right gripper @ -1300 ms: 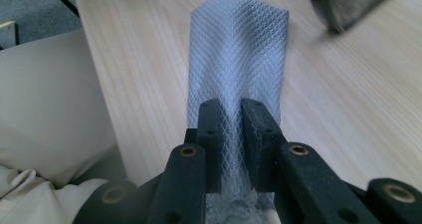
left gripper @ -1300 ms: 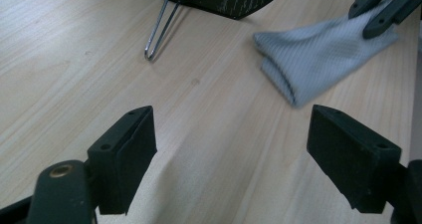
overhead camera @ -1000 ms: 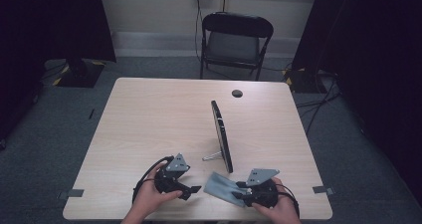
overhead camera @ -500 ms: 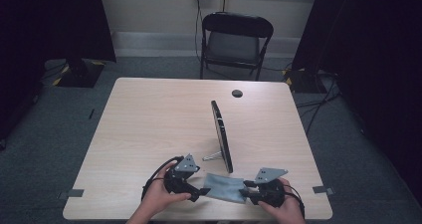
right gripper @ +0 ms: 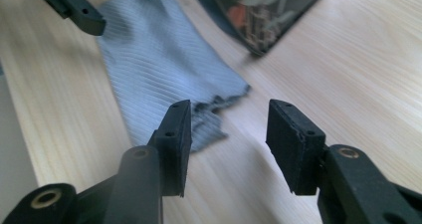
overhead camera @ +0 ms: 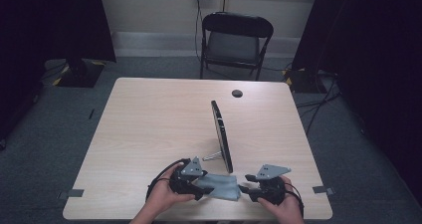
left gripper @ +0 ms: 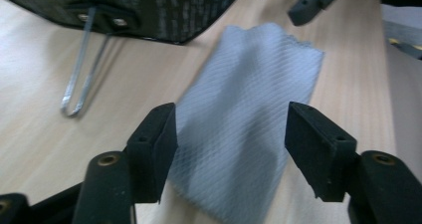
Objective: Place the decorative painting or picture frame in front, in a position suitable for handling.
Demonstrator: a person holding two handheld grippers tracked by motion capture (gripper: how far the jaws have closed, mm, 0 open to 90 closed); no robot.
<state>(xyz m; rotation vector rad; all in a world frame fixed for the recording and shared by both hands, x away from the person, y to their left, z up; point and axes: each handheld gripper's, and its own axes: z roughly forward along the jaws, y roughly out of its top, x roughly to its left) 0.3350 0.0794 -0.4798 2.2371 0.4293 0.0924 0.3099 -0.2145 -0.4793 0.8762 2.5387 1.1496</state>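
Note:
A grey ribbed cloth (overhead camera: 221,186) lies flat on the table near its front edge, between my two grippers. My left gripper (overhead camera: 206,190) sits over the cloth's left end. Its jaws have just been closing, with the cloth (left gripper: 244,109) under the gap and the left gripper (left gripper: 231,134) still open, pads clear of it. My right gripper (overhead camera: 245,190) is at the cloth's frayed right end (right gripper: 214,107). Its jaws have just been opening, and the right gripper (right gripper: 226,134) stands open with bare table between the pads.
A dark picture frame (overhead camera: 221,134) stands on edge just behind the cloth, propped on a wire stand (overhead camera: 213,157). A small black round cap (overhead camera: 237,93) sits at the table's far side. A black folding chair (overhead camera: 236,40) stands beyond the wooden table (overhead camera: 149,124).
My left gripper has moved right onto the cloth's end and narrowed its jaws. The right gripper's jaws have widened off the cloth, which now lies flat on the table.

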